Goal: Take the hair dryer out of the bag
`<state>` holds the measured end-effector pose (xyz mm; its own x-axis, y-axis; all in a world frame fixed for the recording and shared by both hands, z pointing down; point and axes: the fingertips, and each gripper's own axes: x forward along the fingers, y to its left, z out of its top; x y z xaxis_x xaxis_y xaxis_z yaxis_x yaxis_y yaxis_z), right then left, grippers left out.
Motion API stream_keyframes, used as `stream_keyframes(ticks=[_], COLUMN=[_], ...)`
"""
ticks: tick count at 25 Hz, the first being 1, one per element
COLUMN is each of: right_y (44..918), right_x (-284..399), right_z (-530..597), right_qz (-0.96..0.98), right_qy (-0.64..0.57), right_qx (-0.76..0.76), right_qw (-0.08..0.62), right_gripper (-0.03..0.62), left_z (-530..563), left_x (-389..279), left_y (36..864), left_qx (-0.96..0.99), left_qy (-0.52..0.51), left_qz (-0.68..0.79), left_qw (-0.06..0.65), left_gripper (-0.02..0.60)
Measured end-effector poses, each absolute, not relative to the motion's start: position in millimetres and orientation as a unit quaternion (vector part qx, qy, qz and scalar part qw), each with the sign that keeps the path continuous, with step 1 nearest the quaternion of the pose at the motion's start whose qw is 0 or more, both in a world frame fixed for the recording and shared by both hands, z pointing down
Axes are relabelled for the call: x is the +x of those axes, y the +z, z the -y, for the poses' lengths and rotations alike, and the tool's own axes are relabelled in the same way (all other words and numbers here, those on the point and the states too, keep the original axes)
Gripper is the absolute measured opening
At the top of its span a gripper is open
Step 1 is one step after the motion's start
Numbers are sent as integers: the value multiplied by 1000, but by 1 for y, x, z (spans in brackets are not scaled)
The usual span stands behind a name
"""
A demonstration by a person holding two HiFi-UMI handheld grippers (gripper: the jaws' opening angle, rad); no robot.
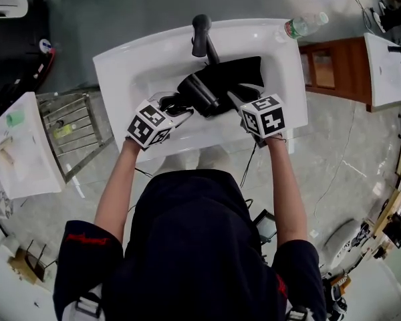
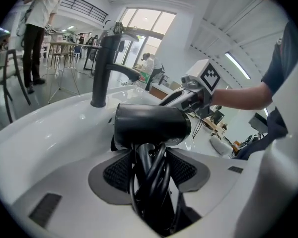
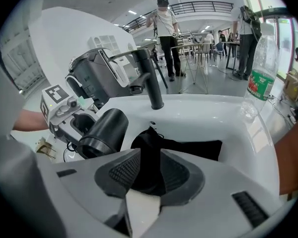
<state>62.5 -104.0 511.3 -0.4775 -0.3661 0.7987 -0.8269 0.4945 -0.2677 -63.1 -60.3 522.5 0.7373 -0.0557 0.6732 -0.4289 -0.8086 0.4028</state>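
Hair dryer (image 2: 151, 125) is being held over the sink (image 1: 120, 72), just in front of the faucet (image 1: 201, 35), by the left gripper (image 2: 150, 168). Its jaws are standing wide, with the pads being pressed on the handle and the cord wound round it. Barrel is lying crosswise above the jaws.

Bag (image 3: 188, 150) is being pinched at its near edge by the right gripper (image 3: 148, 171), jaws roughly half closed on the black fabric. Rest of bag is lying flat in the basin. In the right gripper view the dryer is showing clear of the bag mouth, just beside it.

Step judged: the two are being separated, nearly done. To do it well, the bag is best pinned low while the dryer is taken up and off to the left. Handle plus cord is a bulky hold, so slipping loops are being risked and the squeeze should not be eased. Faucet is standing close behind the barrel, so a knock is to be avoided. Whether a loose cord end is trailing into the bag cannot be told.
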Motion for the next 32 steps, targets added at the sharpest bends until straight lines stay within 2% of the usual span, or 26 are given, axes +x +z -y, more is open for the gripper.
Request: stream_keyframes(ticks=[2, 3, 8, 19, 32], right_y=[503, 498, 474, 385, 317], right_x=[63, 63, 52, 39, 42], right_z=[104, 105, 100, 102, 69], right_qz=[790, 788, 791, 808, 841], right_qy=[318, 309, 288, 210, 164], right_qx=[390, 398, 423, 493, 489], right_qw=[351, 353, 336, 245, 163], right_gripper=[120, 84, 57, 40, 34], left_z=[62, 64, 66, 69, 48], left_x=[-66, -69, -84, -99, -85], left_y=[515, 510, 487, 433, 356], left_qx=[891, 892, 900, 918, 920], left_qy=[323, 320, 303, 257, 196], left_qz=[150, 157, 176, 222, 304], left_qw=[280, 277, 257, 206, 155], left_gripper=[219, 219, 219, 219, 219])
